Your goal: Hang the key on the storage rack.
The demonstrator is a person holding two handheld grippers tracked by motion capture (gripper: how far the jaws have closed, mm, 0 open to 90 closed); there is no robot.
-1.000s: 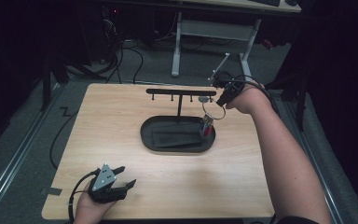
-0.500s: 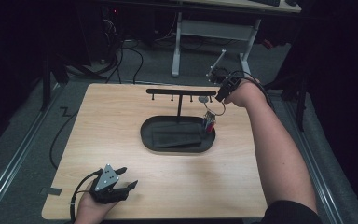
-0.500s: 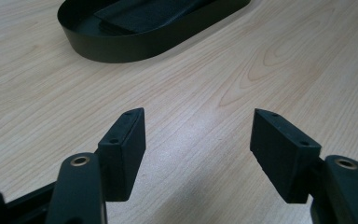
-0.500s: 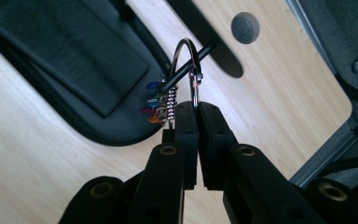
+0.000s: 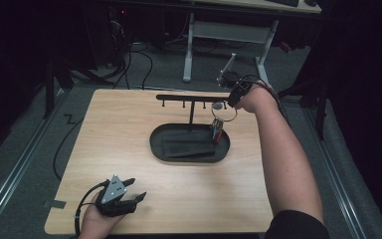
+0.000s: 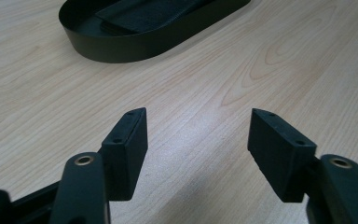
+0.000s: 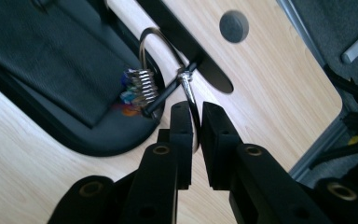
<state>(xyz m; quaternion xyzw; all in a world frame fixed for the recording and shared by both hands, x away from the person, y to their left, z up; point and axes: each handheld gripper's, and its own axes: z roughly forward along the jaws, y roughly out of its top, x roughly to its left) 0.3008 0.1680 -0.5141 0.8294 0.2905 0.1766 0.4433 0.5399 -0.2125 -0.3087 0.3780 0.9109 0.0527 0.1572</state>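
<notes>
Over the wooden table (image 5: 129, 129), right gripper (image 7: 196, 116), jaws just easing apart, pinches the key ring (image 7: 192, 100) hooked on the rack (image 5: 191, 97).

The left gripper (image 6: 198, 140) hovered low over the wooden table (image 6: 242, 70), its two black jaws rising from the bottom of the frame and standing apart with nothing between them. An oval black tray (image 6: 135, 44) sat at the upper left, holding dark flat pieces.
</notes>
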